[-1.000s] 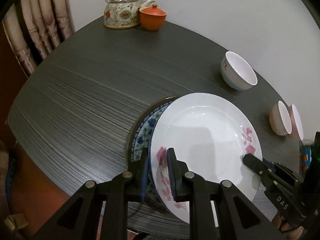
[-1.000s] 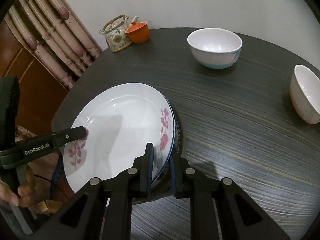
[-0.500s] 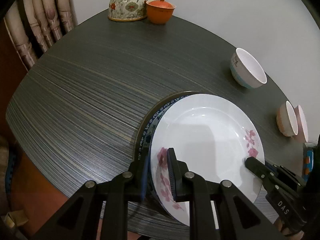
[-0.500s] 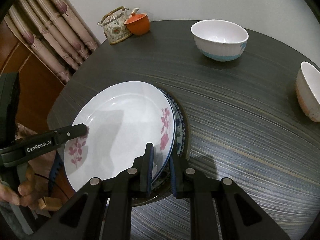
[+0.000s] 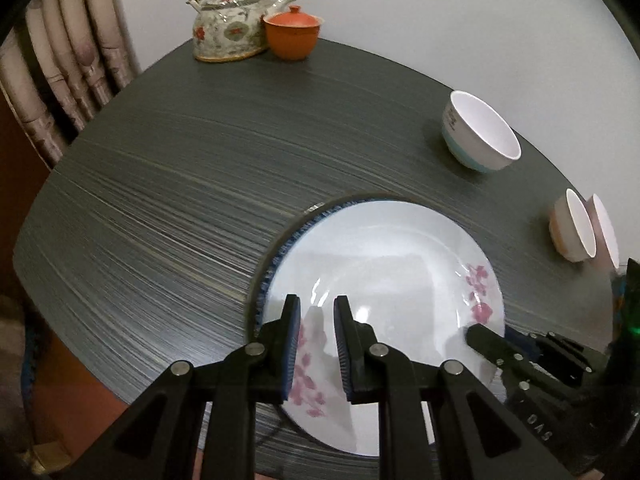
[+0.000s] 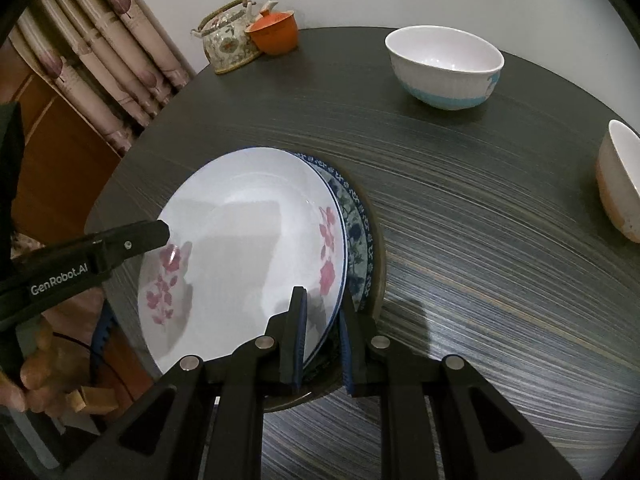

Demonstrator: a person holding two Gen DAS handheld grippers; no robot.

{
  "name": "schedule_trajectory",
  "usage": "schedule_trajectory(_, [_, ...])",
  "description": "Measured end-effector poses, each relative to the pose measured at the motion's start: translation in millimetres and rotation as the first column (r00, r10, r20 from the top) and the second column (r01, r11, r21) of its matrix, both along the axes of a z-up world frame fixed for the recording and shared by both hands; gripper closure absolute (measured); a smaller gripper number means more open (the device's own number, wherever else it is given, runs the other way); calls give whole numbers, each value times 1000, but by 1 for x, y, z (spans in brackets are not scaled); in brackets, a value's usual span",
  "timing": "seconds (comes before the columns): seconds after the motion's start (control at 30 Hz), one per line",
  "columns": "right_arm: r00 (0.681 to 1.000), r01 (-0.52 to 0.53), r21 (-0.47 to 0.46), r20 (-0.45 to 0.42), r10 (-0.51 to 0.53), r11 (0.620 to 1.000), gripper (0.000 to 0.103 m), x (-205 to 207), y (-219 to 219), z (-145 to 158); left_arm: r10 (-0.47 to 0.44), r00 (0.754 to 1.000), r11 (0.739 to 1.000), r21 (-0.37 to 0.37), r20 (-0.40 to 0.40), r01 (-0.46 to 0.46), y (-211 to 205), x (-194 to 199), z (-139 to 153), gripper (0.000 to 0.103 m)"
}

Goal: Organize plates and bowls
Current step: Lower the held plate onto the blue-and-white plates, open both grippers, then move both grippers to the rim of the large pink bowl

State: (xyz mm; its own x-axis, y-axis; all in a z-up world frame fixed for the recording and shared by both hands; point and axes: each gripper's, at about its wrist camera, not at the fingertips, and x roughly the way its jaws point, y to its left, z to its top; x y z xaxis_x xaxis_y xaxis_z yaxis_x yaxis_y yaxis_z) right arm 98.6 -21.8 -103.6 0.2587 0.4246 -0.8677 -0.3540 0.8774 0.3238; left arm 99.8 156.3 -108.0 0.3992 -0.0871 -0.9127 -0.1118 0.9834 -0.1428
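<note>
Left tongs [image 5: 317, 320] parted, straddling the pink-flowered plate's [image 5: 384, 272] rim without clamping; right tongs [image 6: 323, 316] likewise parted around the opposite rim. Plate resting on blue-patterned plate [image 6: 354, 224] on tabletop [image 6: 480, 240].

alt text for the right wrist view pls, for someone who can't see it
The right claw straddles the near rim of a white plate with pink flowers, stacked on a blue-patterned plate on a dark round table. The left claw reaches over its opposite rim. Behind stand a white and blue bowl, a floral teapot and an orange lidded cup.
</note>
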Motion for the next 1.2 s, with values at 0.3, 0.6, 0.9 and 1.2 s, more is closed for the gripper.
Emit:
schedule_trajectory(0.3, [1000, 0, 21, -30, 1, 1000, 86, 1, -3, -3, 10, 1000, 1000, 4, 5, -10, -3, -2, 2, 85])
schedule_trajectory(0.6, [999, 18, 49, -42, -16, 999, 79, -2, -12, 2, -10, 1000, 1000, 2, -1, 10, -20, 1, 9, 82])
schedule_trajectory(0.9, [996, 90, 24, -22, -89, 996, 79, -3, -45, 15, -60, 998, 998, 15, 20, 59, -62, 3, 18, 80])
schedule_trajectory(1.2, [975, 218, -30, -41, -219, 976, 71, -4, -111, 22, -186, 983, 982, 17, 13, 186, -137, 8, 22, 73])
